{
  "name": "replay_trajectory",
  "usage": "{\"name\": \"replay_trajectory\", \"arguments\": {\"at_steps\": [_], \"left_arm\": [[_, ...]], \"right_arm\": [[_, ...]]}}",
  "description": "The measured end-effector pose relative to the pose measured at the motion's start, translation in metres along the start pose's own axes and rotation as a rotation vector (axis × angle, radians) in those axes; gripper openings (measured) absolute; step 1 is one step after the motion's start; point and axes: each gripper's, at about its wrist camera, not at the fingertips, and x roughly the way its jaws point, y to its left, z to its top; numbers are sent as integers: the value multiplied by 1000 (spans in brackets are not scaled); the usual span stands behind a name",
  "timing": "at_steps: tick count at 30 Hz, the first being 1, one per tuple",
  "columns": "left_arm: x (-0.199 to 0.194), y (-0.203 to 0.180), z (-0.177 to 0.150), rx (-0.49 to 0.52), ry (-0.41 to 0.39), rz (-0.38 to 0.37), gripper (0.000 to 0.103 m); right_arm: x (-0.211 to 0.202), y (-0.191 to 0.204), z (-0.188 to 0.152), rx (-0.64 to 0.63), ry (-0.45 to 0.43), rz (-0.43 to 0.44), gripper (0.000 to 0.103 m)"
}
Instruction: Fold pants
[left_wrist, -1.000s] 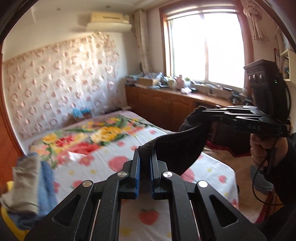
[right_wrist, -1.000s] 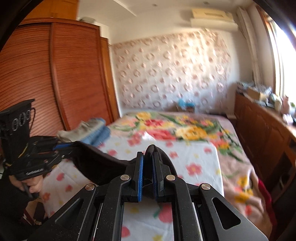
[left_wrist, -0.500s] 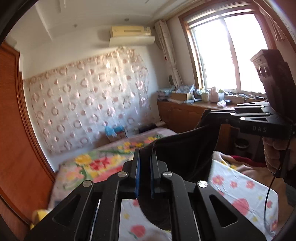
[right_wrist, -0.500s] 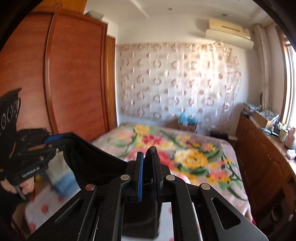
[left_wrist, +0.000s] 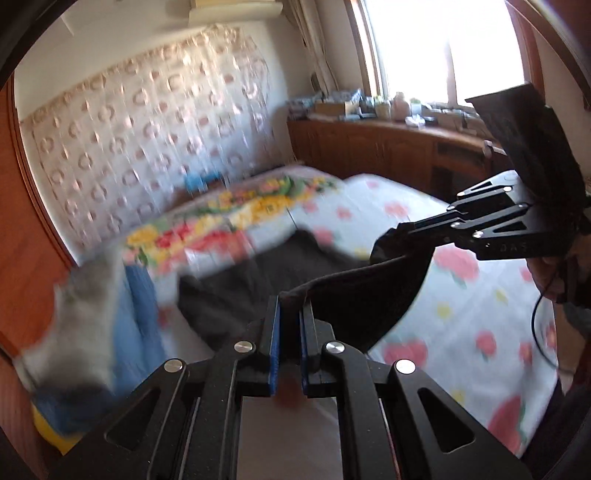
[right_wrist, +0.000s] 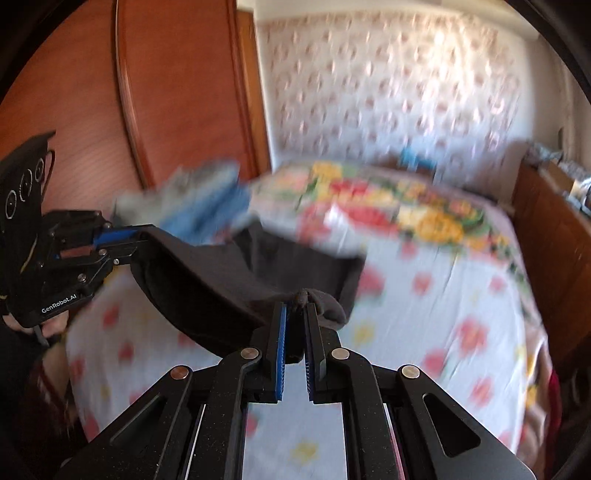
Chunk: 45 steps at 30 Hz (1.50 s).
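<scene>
Both tongs were pinched nearly closed on the pants: the left tongs and right tongs each gripped an edge, stretching dark cloth between them above the bed. The far end blurred. "GenRobot.AI" showed on the left tongs' body.

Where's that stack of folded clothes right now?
The folded clothes lie at the bed's left edge in the left wrist view, by the wooden wardrobe, just left of the dark pants.
</scene>
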Motion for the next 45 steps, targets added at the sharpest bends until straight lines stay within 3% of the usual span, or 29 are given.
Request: {"name": "replay_trajectory", "arguments": {"at_steps": [3, 7, 14, 18, 20, 23, 29, 33, 39, 45], "left_arm": [[-2, -18, -26, -32, 28, 0, 12], [-5, -22, -39, -100, 49, -23, 18], [-14, -2, -53, -203, 27, -19, 46], [-7, 5, -55, -238, 33, -3, 46], [-3, 8, -54, -269, 36, 8, 46], [8, 14, -57, -348, 67, -37, 46], [18, 11, -70, -388, 113, -44, 44], [25, 5, -76, -362, 157, -34, 43], [24, 1, -83, -361, 163, -41, 43], [22, -1, -83, -355, 158, -56, 29]], "right_arm": [[13, 7, -26, 2, 65, -11, 8], [21, 6, -31, 36, 92, -1, 8], [20, 5, -45, 60, 130, -16, 15], [6, 6, -52, 81, 98, -6, 26], [6, 4, -52, 81, 88, -24, 26], [10, 2, -51, 86, 85, -32, 27], [27, 5, -56, 95, 129, -30, 27], [35, 2, -59, 125, 157, -22, 39], [42, 6, -61, 110, 161, -43, 39], [45, 10, -65, 91, 146, -56, 39]]}}
